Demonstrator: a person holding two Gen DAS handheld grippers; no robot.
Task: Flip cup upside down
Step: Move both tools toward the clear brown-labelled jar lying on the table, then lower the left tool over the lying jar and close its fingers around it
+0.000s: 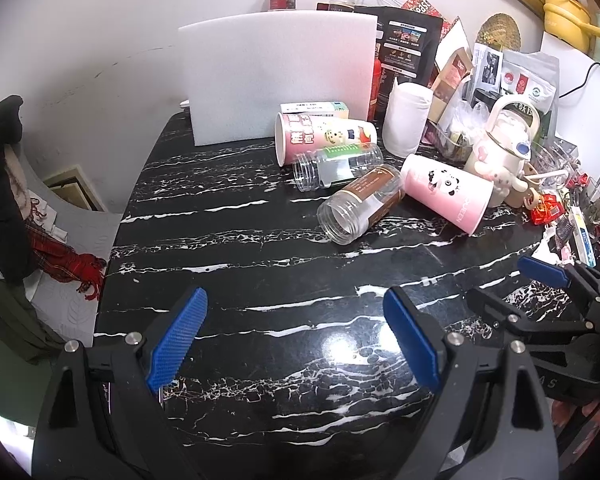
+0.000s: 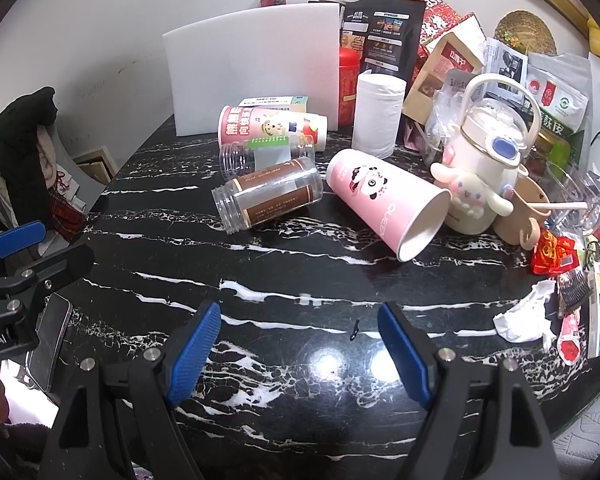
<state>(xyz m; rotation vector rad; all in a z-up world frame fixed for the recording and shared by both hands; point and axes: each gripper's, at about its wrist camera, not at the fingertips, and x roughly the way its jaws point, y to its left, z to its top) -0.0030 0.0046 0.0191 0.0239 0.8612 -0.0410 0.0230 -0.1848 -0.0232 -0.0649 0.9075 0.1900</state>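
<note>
Hovering over the black white-veined marble worktop [image 2: 300, 280], you hold both grippers with their blue pads spread apart and nothing between them: the right gripper [image 2: 300, 354] fills the bottom of the right wrist view, and the left gripper [image 1: 296, 340] sits low in the left wrist view. So the task looks to be at its very start, in the approach before any grasp.

The likeliest target is the pink paper cup with a panda print [image 2: 384, 200], lying on its side right of centre in the right wrist view, its open mouth turned toward the lower right. Its closed base lies close to a clear plastic jar with a brown label [image 2: 268, 196], and a white cartoon-dog kettle [image 2: 480, 176] stands just beside its rim. A second printed paper cup [image 2: 272, 126] also lies on its side further back, toward the upper centre.

Next, you would likely need to bring the right gripper forward, straddle the panda cup across its middle, and close gently, since thin paper walls crush easily. Then lift clear of its neighbours, turn the mouth downward, and set it on bare worktop.
</note>
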